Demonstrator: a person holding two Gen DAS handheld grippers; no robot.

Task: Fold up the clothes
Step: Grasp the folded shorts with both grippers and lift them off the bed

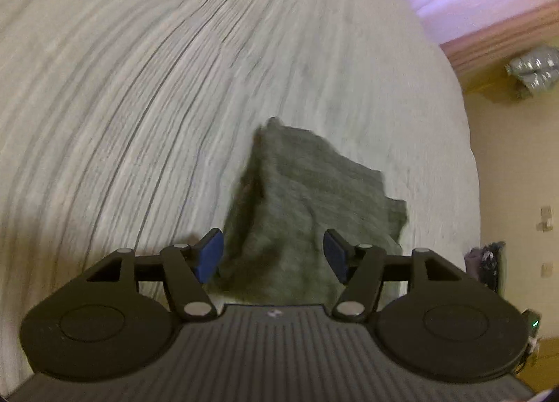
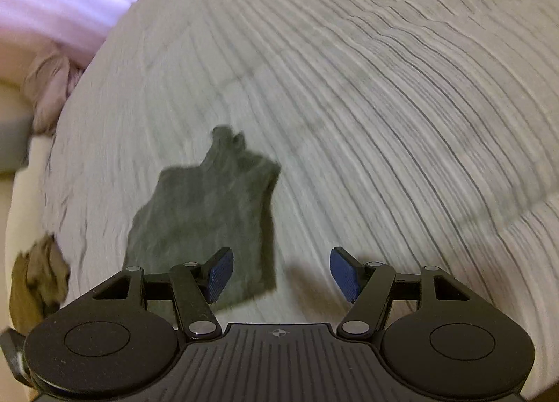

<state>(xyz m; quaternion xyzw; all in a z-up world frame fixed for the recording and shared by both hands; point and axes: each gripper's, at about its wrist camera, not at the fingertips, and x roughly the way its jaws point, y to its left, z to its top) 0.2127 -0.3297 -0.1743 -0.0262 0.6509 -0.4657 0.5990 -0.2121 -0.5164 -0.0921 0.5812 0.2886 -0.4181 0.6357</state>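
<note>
Bed (image 1: 139, 70) with pale striped cover fills both views. Dark grey-green garment (image 1: 307, 199) lies on it, partly folded, near bed edge. Left tongs (image 1: 272, 255) released, blue pads apart above garment's near end. Right tongs (image 2: 281, 272) released, holding nothing; garment (image 2: 209, 220) ahead, under left pad

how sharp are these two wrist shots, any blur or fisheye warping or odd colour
Left wrist view: the striped bedcover smears into curved streaks and the grey-green garment is soft-edged, while the open left gripper stays crisp; the far wall glows purplish. Right wrist view: same streaked bedcover, fuzzy garment, sharp open right gripper casting a shadow; both views bulge and darken at the corners.
</note>
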